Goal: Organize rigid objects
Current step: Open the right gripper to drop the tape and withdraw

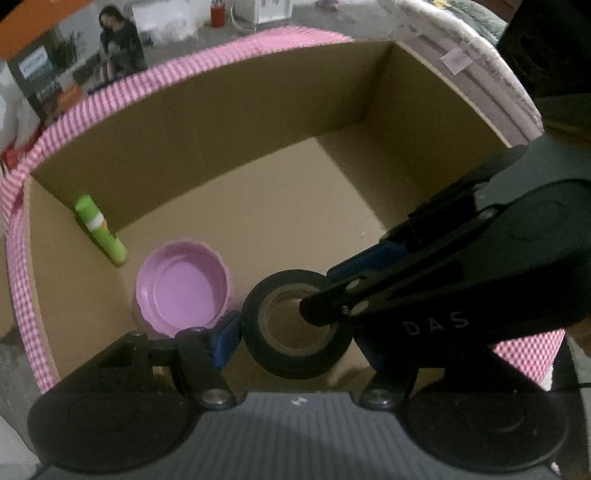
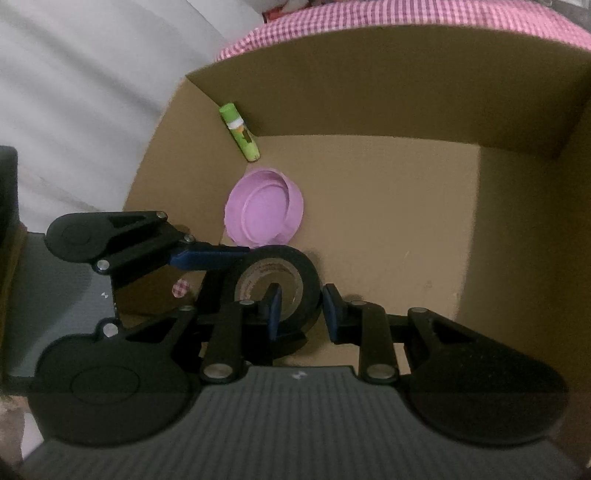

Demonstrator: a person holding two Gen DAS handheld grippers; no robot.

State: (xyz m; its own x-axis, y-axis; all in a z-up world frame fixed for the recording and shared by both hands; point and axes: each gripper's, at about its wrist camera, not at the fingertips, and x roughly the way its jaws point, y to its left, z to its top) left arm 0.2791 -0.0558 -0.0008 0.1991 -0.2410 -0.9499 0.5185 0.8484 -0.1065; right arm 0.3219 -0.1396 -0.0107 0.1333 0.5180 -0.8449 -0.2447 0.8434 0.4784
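A black tape roll [image 1: 297,325] [image 2: 277,280] hangs inside an open cardboard box [image 1: 221,122] [image 2: 369,92]. My left gripper [image 1: 295,332] has its fingers on the roll's outer sides. My right gripper [image 2: 301,312] straddles the roll's wall, one finger [image 2: 274,314] in the core and one finger [image 2: 330,314] just outside; it reaches in from the right in the left wrist view [image 1: 332,299]. The left gripper's finger [image 2: 207,258] touches the roll in the right wrist view. A purple lid [image 1: 183,286] [image 2: 264,212] and a green glue stick [image 1: 99,229] [image 2: 239,132] lie in the box's left corner.
The box stands on a pink checked cloth [image 1: 55,122] [image 2: 332,18]. A printed carton [image 1: 74,66] and an orange bottle [image 1: 218,13] stand beyond it. A white padded edge [image 1: 480,74] runs at the right. A white surface [image 2: 74,92] lies left of the box.
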